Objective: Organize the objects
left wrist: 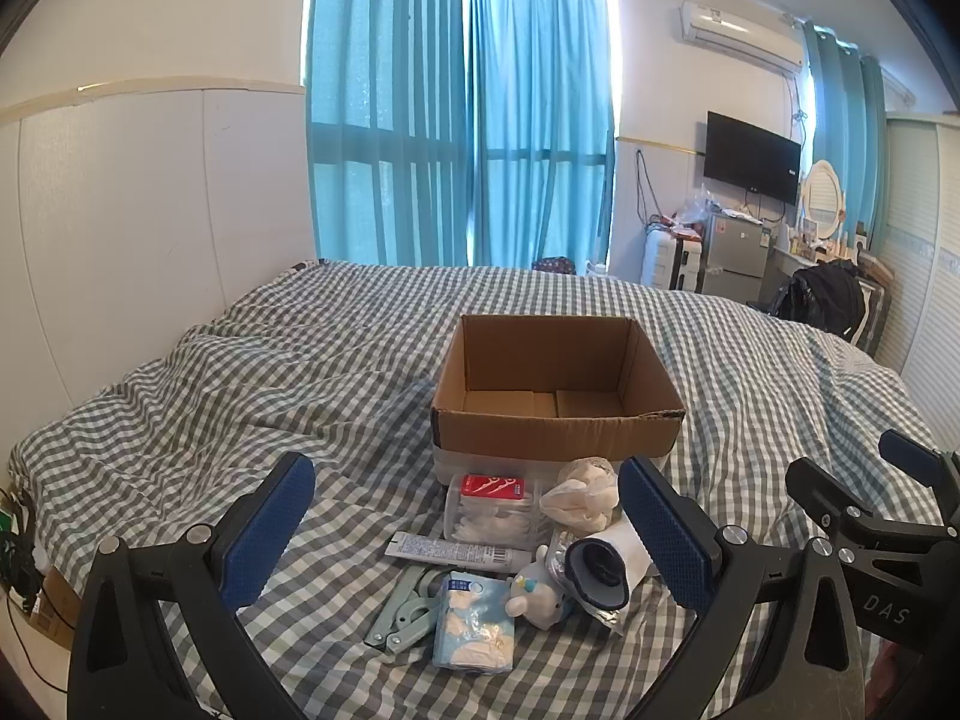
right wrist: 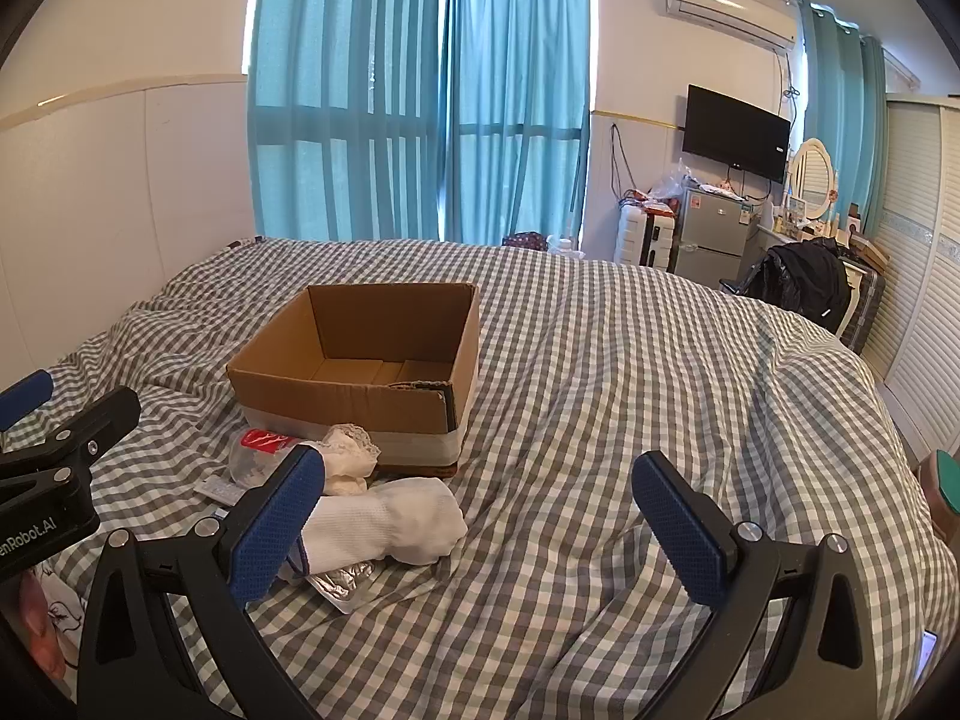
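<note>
An open, empty cardboard box (left wrist: pixel 558 402) (right wrist: pixel 360 372) sits on the checked bedspread. In front of it lies a heap of small things: a clear tub with a red label (left wrist: pixel 495 507), a white tube (left wrist: pixel 459 553), pale green clips (left wrist: pixel 408 612), a blue tissue pack (left wrist: pixel 474 621), a small white plush toy (left wrist: pixel 540 597), a crumpled white cloth (left wrist: pixel 582 495) (right wrist: pixel 348 456) and a rolled white sock (left wrist: pixel 606 564) (right wrist: pixel 396 525). My left gripper (left wrist: pixel 468 531) hangs open above the heap. My right gripper (right wrist: pixel 480 516) is open over bare bedspread, its left finger beside the sock.
The bed (right wrist: pixel 630 396) stretches far to the right and behind the box. A white wall panel (left wrist: pixel 150 210) borders its left side. Blue curtains, a small fridge (right wrist: pixel 711 234), a chair with a black bag (right wrist: pixel 804 279) and a louvred wardrobe (right wrist: pixel 918 300) stand beyond.
</note>
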A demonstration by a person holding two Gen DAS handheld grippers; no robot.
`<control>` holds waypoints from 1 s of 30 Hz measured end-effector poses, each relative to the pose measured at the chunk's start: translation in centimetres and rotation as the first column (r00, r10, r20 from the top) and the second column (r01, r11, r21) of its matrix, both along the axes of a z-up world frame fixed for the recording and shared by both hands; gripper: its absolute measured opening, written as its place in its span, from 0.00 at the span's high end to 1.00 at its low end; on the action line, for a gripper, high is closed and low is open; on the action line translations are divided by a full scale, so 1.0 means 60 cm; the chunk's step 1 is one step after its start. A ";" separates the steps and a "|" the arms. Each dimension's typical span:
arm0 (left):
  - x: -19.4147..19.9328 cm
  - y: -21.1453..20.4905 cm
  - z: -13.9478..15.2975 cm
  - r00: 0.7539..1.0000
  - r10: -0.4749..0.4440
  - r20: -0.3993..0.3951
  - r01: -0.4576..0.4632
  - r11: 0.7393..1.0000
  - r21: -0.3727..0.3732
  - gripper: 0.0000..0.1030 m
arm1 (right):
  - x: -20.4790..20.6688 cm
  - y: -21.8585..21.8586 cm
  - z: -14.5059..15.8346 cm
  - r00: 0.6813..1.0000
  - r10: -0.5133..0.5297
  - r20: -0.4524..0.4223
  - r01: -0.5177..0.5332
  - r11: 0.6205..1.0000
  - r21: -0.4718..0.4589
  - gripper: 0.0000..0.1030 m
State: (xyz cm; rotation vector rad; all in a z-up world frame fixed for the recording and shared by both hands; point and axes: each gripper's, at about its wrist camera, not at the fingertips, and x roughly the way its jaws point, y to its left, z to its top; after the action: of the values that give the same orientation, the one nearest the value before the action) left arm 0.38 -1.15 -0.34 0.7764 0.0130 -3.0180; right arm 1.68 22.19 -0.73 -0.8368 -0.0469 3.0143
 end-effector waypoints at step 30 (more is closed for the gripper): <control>0.006 0.007 0.003 1.000 -0.004 0.001 0.004 1.000 -0.027 0.00 | 0.004 -0.008 0.009 1.000 0.004 -0.007 -0.004 1.000 0.003 0.00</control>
State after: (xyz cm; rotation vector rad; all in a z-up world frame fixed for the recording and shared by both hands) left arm 0.77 -0.74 -0.16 0.7765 -0.0295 -3.0153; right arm 1.93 21.73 -0.20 -0.8267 -0.0538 3.0200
